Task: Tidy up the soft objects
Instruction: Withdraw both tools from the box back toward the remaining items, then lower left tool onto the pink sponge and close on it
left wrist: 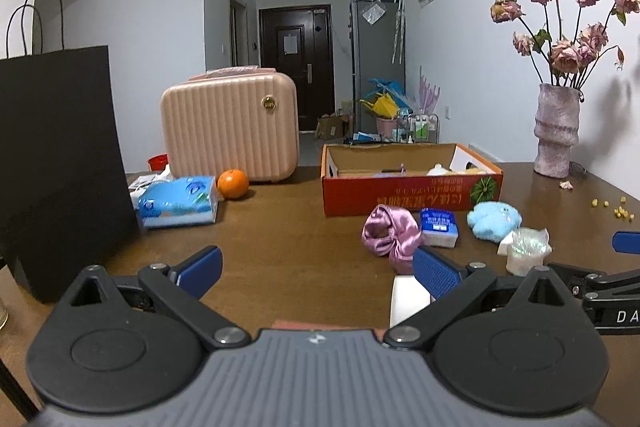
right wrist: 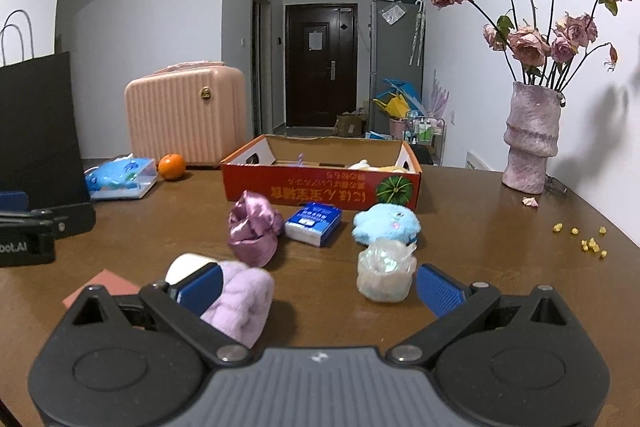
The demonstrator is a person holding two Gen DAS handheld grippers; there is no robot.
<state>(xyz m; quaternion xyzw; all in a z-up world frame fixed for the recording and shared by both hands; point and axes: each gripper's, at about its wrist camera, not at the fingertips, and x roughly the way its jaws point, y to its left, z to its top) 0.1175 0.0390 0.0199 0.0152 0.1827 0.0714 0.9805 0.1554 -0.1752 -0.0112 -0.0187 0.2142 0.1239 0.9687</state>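
An open orange cardboard box [right wrist: 320, 189] [left wrist: 408, 193] stands on the brown table with a few soft items inside. In front of it lie a purple satin scrunchie [right wrist: 254, 229] [left wrist: 390, 233], a small blue tissue pack [right wrist: 314, 223] [left wrist: 439, 227], a light blue plush toy [right wrist: 386, 223] [left wrist: 494, 219] and a shiny translucent pouf [right wrist: 386, 271] [left wrist: 526, 247]. A fluffy lilac ball [right wrist: 242, 301] lies against my right gripper's left finger. My right gripper [right wrist: 320, 289] is open, with the pouf between its fingers. My left gripper [left wrist: 318, 271] is open and empty over bare table.
A black paper bag [left wrist: 56, 163] stands at the left, with a pink mini suitcase [left wrist: 230, 125], an orange [left wrist: 233, 183] and a blue tissue packet [left wrist: 178, 201] behind. A vase of dried roses [right wrist: 530, 137] stands at the right, near yellow crumbs [right wrist: 584, 241]. A white roll [left wrist: 408, 297] lies near my left gripper.
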